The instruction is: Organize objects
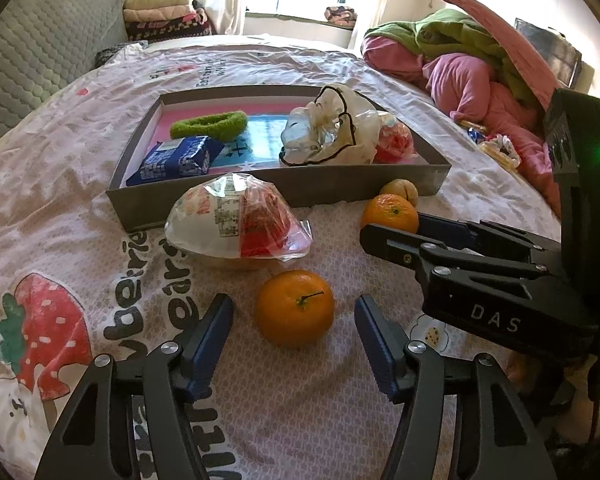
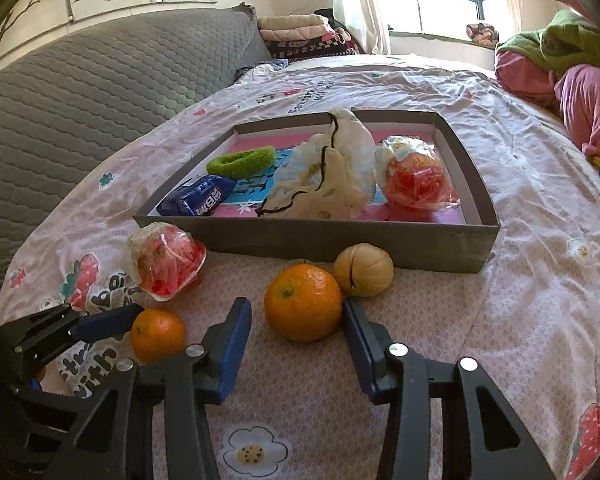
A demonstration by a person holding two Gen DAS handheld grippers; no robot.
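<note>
A grey shallow box (image 1: 332,188) (image 2: 340,240) sits on the bed and holds a green hair band (image 1: 208,124), a blue packet (image 1: 176,162), a crumpled white bag (image 1: 332,132) and a wrapped red snack (image 2: 416,174). In front of it lie two oranges, a pale walnut-like ball (image 2: 364,270) and a wrapped bowl snack (image 1: 236,220) (image 2: 168,260). My left gripper (image 1: 294,320) is open with one orange (image 1: 295,308) between its fingers. My right gripper (image 2: 296,320) is open around the other orange (image 2: 302,302), its right finger close against the fruit.
The patterned bedsheet (image 1: 60,160) spreads all around. A grey quilted headboard (image 2: 80,80) stands on the left. A heap of pink and green bedding (image 1: 480,64) lies on the right, with small snack packets (image 1: 496,148) beside it. Folded blankets (image 1: 160,12) are stacked by the window.
</note>
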